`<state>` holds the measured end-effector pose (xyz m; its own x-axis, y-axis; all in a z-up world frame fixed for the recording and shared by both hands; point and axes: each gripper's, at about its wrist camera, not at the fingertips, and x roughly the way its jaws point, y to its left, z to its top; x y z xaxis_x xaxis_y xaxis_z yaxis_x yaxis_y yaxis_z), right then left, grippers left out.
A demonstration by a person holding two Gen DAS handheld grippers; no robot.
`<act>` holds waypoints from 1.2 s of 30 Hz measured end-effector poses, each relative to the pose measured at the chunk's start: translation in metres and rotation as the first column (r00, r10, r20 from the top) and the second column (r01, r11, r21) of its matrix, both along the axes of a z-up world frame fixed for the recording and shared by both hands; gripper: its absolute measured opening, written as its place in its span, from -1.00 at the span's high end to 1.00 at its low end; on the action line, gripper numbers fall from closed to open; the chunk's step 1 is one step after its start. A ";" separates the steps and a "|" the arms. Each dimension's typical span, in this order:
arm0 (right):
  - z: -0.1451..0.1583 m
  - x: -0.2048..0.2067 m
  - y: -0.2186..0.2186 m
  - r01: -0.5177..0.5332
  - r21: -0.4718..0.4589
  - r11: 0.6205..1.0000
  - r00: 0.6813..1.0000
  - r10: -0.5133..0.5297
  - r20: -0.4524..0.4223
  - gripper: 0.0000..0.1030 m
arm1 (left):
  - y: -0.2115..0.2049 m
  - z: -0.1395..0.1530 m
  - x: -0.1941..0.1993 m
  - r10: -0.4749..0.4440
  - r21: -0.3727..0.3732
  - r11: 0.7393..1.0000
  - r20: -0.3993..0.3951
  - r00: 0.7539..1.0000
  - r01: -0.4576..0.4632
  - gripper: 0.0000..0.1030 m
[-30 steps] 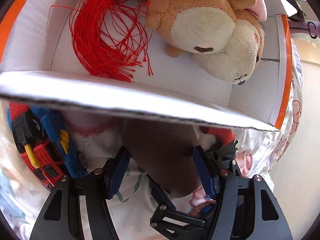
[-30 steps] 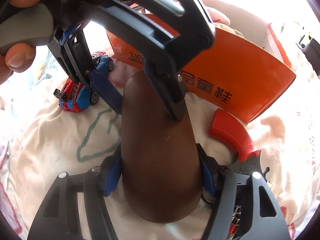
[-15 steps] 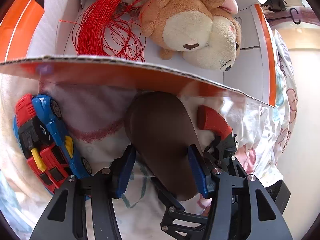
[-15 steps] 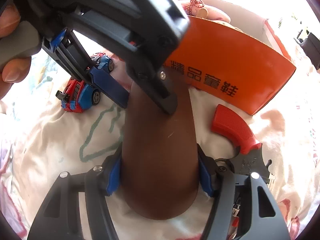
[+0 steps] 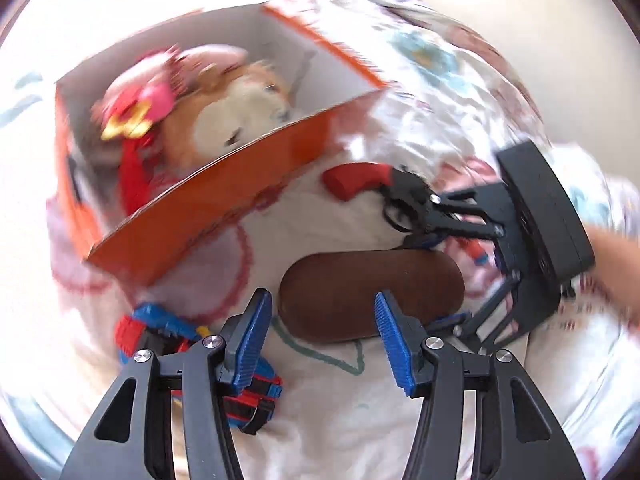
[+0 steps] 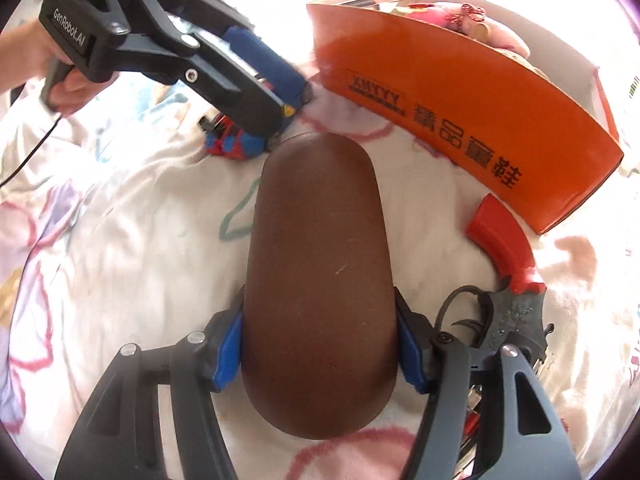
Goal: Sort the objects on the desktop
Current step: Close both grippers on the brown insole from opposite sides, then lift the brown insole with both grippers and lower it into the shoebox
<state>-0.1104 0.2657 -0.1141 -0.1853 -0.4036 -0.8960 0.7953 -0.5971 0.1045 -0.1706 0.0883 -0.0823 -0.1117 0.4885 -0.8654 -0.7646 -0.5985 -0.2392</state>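
Observation:
A brown oval glasses case (image 6: pixel 320 280) lies on the printed cloth, clamped on both sides by my right gripper (image 6: pixel 318 350). In the left wrist view the case (image 5: pixel 360 292) lies crosswise, with the right gripper (image 5: pixel 452 276) holding its far end. My left gripper (image 5: pixel 324 336) is open and empty, above the case's near end. An orange box (image 5: pixel 208 192) holds a plush bear (image 5: pixel 224 120) and a red tassel (image 5: pixel 132 176). A red and blue toy car (image 5: pixel 168 332) sits by the left fingers. A toy revolver (image 6: pixel 508 256) with a red grip lies beside the case.
The box (image 6: pixel 460 120) stands just beyond the case at the upper right of the right wrist view. The left gripper's body (image 6: pixel 160 48) hangs over the toy car (image 6: pixel 236 144). The wrinkled floral cloth (image 6: pixel 100 240) covers the whole surface.
My left gripper has pulled back and up from the case and swung round, so the box now shows from farther off. The right gripper stays shut on the case.

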 end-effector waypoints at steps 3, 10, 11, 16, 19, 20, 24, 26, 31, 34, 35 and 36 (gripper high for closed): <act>0.004 0.008 0.011 -0.081 0.011 0.997 0.995 0.080 0.056 -0.21 | 0.004 -0.015 0.016 -0.254 -0.039 0.967 -0.085 0.964 0.251 -0.02; 0.016 0.022 0.023 -0.194 0.029 0.981 0.976 0.190 0.107 -0.21 | 0.034 -0.052 0.054 -0.547 -0.121 0.836 -0.112 0.830 0.534 -0.07; 0.018 0.024 0.024 -0.206 0.033 0.978 0.973 0.201 0.109 -0.21 | 0.037 -0.055 0.058 -0.572 -0.129 0.819 -0.117 0.812 0.559 -0.15; 0.022 0.025 0.024 -0.243 0.035 0.970 0.964 0.237 0.120 -0.21 | 0.047 -0.067 0.058 -0.611 -0.186 0.788 -0.113 0.783 0.587 -0.71; 0.025 0.026 0.026 -0.247 0.036 0.968 0.963 0.242 0.119 -0.21 | 0.050 -0.074 0.059 -0.634 -0.170 0.768 -0.065 0.770 0.618 -0.71; 0.026 0.026 0.026 -0.248 0.036 0.968 0.963 0.242 0.118 -0.21 | 0.051 -0.075 0.062 -0.647 -0.163 0.758 -0.065 0.760 0.631 -0.71; 0.030 0.027 0.028 -0.248 0.037 0.968 0.963 0.242 0.114 -0.22 | 0.055 -0.081 0.064 -0.651 -0.183 0.751 -0.053 0.757 0.634 -0.44; 0.032 0.027 0.030 -0.248 0.036 0.968 0.963 0.242 0.115 -0.22 | 0.052 -0.081 0.063 -0.649 -0.176 0.753 -0.040 0.760 0.634 -0.43; 0.049 0.032 0.033 -0.263 0.044 0.964 0.961 0.257 0.098 -0.22 | 0.038 -0.067 0.073 -0.653 -0.180 0.752 -0.068 0.755 0.634 -0.40; 0.064 0.038 0.031 -0.284 0.060 0.957 0.957 0.279 0.084 -0.21 | 0.029 -0.054 0.082 -0.656 -0.188 0.750 -0.087 0.750 0.634 -0.37; 0.070 0.039 0.030 -0.292 0.068 0.954 0.955 0.287 0.077 -0.21 | 0.026 -0.049 0.084 -0.656 -0.192 0.750 -0.094 0.749 0.633 -0.37; 0.076 0.040 0.029 -0.300 0.077 0.951 0.953 0.295 0.070 -0.21 | 0.024 -0.044 0.086 -0.656 -0.197 0.750 -0.103 0.748 0.631 -0.36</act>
<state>-0.0700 0.2945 -0.0376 -0.0162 -0.3543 -0.9350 0.9324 -0.3431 0.1138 -0.0845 0.1120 -0.1261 0.0458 0.3682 -0.9286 -0.9988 0.0325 -0.0364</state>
